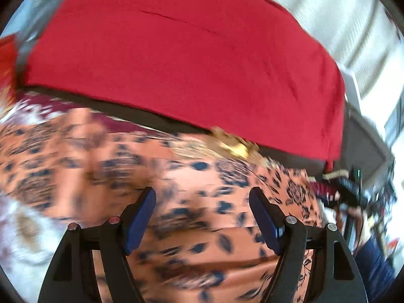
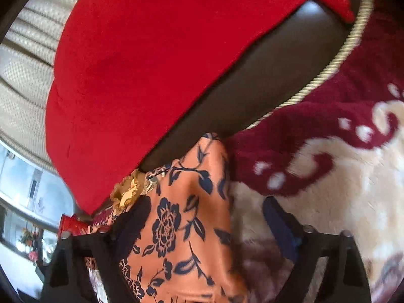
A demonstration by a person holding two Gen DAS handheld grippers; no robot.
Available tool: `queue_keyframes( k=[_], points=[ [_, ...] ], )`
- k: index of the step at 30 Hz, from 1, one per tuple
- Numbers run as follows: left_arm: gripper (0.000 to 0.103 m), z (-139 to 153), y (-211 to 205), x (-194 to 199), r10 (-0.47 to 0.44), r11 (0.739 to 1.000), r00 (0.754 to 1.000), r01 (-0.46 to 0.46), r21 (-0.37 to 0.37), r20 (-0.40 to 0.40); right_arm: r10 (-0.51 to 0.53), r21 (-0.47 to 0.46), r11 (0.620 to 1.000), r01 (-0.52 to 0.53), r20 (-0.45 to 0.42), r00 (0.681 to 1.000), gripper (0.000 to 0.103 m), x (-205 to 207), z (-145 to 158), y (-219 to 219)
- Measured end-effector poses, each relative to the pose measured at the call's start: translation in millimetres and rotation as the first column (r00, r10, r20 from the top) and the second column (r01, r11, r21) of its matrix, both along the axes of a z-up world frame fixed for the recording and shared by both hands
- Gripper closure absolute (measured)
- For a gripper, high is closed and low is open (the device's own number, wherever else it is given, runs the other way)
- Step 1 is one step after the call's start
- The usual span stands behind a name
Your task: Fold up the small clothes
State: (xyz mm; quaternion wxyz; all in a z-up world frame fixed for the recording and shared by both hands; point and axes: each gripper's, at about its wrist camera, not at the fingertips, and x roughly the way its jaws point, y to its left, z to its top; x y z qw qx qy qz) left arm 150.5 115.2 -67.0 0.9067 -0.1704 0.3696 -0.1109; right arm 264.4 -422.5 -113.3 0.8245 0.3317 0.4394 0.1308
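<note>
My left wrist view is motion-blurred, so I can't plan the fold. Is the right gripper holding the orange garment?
Observer: No. The right gripper is open, with nothing clamped between its fingers.
Operator: Where does it sit relative to the cloth?
Observer: It straddles the edge of the orange floral garment. One finger is over the fabric, the other over the maroon-and-cream fleece blanket.
Operator: Anything near the garment's far end?
Observer: A gold ornament lies at its far corner, against the red cloth.
</note>
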Motion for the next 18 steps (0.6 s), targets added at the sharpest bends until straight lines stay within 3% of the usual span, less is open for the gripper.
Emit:
queue_keyframes(
  k=[2, 6, 8, 11, 14, 15, 16, 17, 18],
  points=[
    [0.026, -9.0, -25.5, 13.9, -0.034, 0.999, 0.999, 0.034, 0.010, -0.013, 0.029, -0.002, 1.000, -0.029, -0.004, 1.000, 0.035, 11.8, -0.4, 7.9],
    [0.026, -45.2, -46.9, 41.5, 0.005, 0.999, 0.991, 0.001, 0.048, -0.131, 0.048, -0.105, 0.993, -0.055, -0.075, 0.996, 0.085, 30.7, -8.4, 16.1],
    [0.027, -63.4, -46.5, 49.9, 0.037, 0.998, 0.979, -0.025, 0.065, -0.199, -0.010, -0.155, 0.988, -0.005, -0.092, 0.996, 0.091, 28.8, -17.0, 4.8],
    [0.027, -60.3, -45.4, 44.4, 0.032, 0.997, 0.985, -0.021, 0.068, -0.171, -0.101, -0.180, 0.980, 0.082, -0.099, 0.990, 0.097, 17.0, -22.3, -13.2],
    [0.027, -42.9, -28.8, 28.0, 0.040, 0.999, 0.990, -0.035, 0.039, -0.138, -0.110, -0.214, 0.972, 0.097, -0.046, 0.993, 0.087, -2.9, -4.9, -10.1],
    [0.027, -34.2, -16.7, 18.1, 0.049, 0.999, 0.993, -0.047, 0.012, -0.108, -0.131, -0.207, 0.970, 0.126, -0.011, 0.991, 0.071, -16.6, 4.6, -9.2],
    [0.027, -26.2, -3.0, 7.7, 0.063, 0.998, 0.994, -0.064, -0.009, -0.084, -0.136, -0.194, 0.972, 0.136, 0.014, 0.991, 0.035, -27.0, 11.1, -5.7],
    [0.027, -19.2, 13.2, -2.9, 0.086, 0.996, 0.994, -0.088, -0.029, -0.067, -0.130, -0.174, 0.975, 0.137, 0.051, 0.990, 0.018, -43.5, 20.8, 0.0],
    [0.026, -15.6, 28.1, -12.7, 0.111, 0.992, 0.992, -0.114, -0.058, -0.051, -0.125, -0.155, 0.978, 0.139, 0.098, 0.987, 0.011, -60.1, 29.3, 6.1]
  ],
)
